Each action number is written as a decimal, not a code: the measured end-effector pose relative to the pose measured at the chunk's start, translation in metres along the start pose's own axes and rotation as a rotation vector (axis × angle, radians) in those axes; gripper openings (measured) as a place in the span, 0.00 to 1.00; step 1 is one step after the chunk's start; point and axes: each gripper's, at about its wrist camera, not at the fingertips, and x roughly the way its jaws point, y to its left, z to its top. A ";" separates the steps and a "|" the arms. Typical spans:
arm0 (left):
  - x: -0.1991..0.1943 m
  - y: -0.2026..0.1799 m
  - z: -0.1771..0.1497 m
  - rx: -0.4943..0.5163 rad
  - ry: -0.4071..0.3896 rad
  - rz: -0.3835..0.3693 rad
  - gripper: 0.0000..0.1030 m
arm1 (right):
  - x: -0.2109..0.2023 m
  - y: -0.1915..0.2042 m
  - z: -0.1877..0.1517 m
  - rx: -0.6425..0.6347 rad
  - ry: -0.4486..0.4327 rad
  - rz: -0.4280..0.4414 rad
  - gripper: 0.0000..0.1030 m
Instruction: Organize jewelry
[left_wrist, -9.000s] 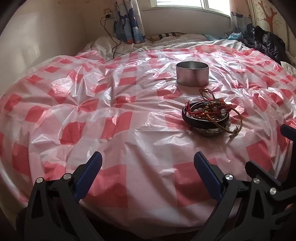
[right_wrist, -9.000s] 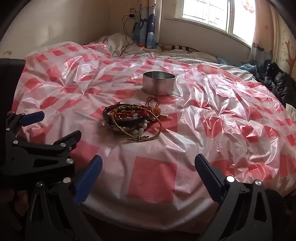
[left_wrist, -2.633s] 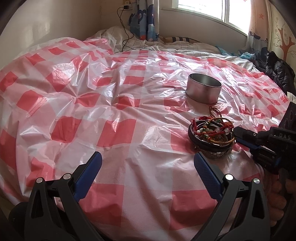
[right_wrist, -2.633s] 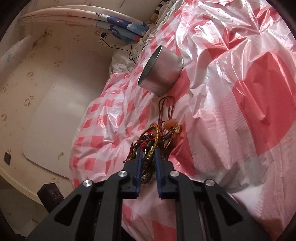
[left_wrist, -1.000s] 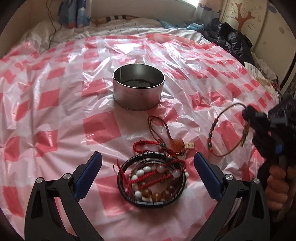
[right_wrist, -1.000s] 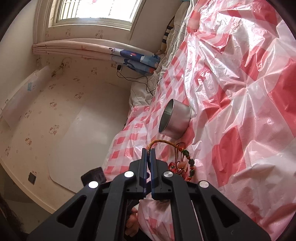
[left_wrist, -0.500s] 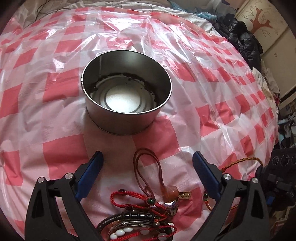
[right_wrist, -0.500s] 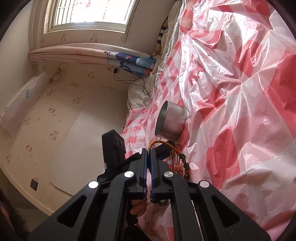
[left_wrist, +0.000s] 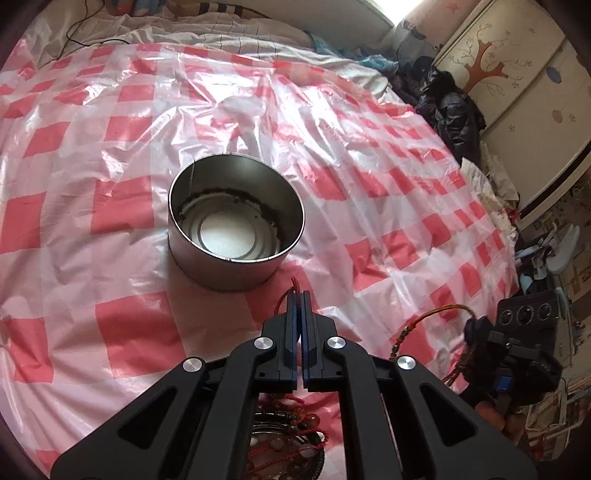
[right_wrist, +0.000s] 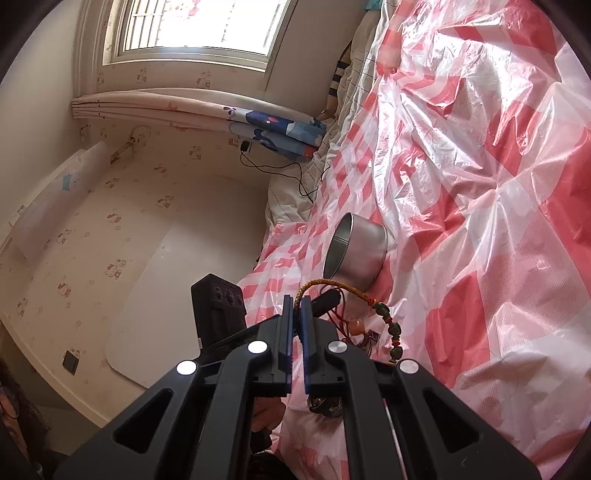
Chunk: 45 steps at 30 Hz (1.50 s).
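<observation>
The metal tin (left_wrist: 236, 225) sits mid-bed. Just before it, the left gripper (left_wrist: 299, 295) has just been closing; its jaws pinch the red cord (left_wrist: 294, 283), whose pendant could snag the heap. Rightward, the right gripper (right_wrist: 294, 301) clenches the braided bracelet (right_wrist: 384, 317).

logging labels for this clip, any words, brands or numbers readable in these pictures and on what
None can be read.
Metal tin: no label or print shows on its wall.
Wallpaper: small cartoon motifs only, too small to show any letters.
Wardrobe: painted tree, no writing.
Clutter at the right edge: too blurred to read.
</observation>
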 end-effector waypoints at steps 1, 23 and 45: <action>-0.007 0.000 0.002 -0.002 -0.020 -0.016 0.01 | 0.000 0.002 0.000 -0.006 -0.002 0.003 0.05; 0.005 0.030 0.081 -0.093 -0.088 -0.006 0.13 | 0.093 0.038 0.065 -0.162 0.047 0.114 0.05; -0.051 0.070 0.069 -0.254 -0.233 0.184 0.78 | 0.209 0.018 0.073 -0.289 0.286 -0.301 0.35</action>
